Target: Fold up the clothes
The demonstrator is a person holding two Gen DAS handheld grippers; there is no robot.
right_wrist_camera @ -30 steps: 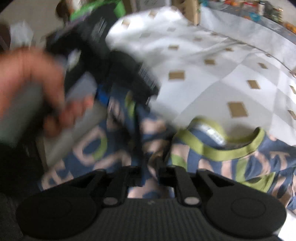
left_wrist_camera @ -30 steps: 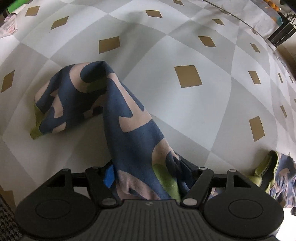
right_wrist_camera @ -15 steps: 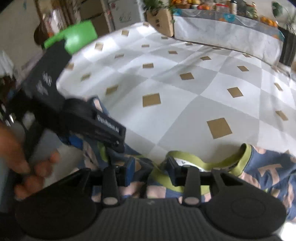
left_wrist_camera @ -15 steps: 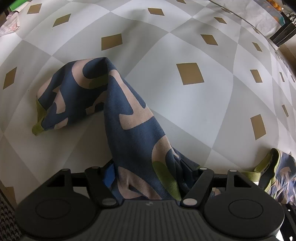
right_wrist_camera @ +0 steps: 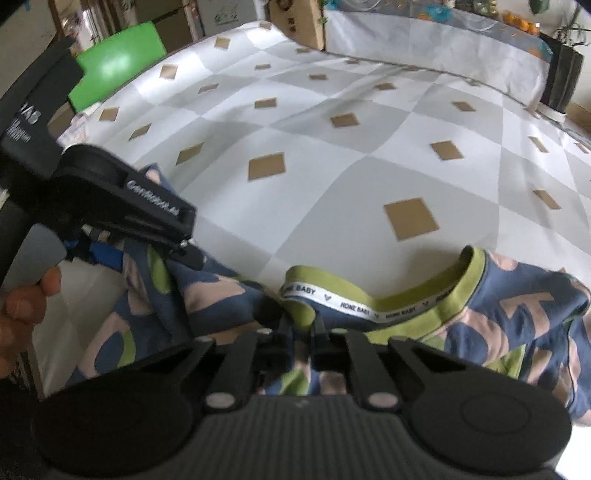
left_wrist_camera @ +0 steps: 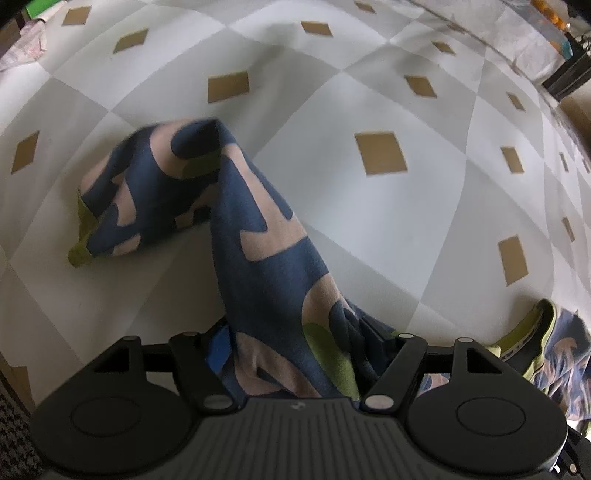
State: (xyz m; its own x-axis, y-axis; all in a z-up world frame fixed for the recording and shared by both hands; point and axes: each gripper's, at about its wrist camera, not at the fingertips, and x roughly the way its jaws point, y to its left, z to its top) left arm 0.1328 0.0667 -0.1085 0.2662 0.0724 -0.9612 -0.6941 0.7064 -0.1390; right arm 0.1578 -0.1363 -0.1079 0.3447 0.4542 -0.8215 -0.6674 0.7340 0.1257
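Nearest in the left wrist view, the left tool (left_wrist_camera: 291, 350) pinches a fold of a navy baby shirt (left_wrist_camera: 258, 236) patterned in pink and lime, its sleeve draped away over the checked tabletop (left_wrist_camera: 369, 229). In the right wrist view, the right tool (right_wrist_camera: 301, 332) is closed narrowly on the shirt just below its lime collar (right_wrist_camera: 388, 299), printed "HONE BABY". Only this view shows a hand (right_wrist_camera: 22, 314) gripping the left tool's handle, and farther back a green box (right_wrist_camera: 118, 62) and cardboard box (right_wrist_camera: 295, 22).

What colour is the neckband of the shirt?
Lime green, with a white printed tape inside; the neckband shows best in the right wrist view.
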